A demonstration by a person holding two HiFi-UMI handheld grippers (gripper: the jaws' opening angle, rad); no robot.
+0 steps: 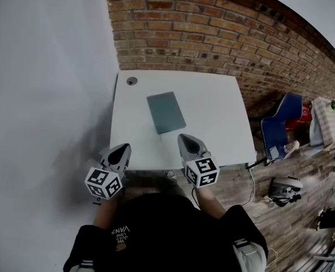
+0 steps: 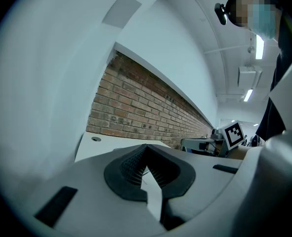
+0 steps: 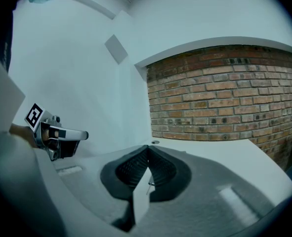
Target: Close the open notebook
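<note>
Notebook [image 1: 166, 112] — seemingly shut — lies lengthwise away; left gripper [image 1: 122, 148], right gripper [image 1: 185, 138] clenched empty.

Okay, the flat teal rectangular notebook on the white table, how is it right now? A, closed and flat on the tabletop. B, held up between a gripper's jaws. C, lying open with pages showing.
A: the teal notebook shows only its cover, lying flat on the white table.
</note>
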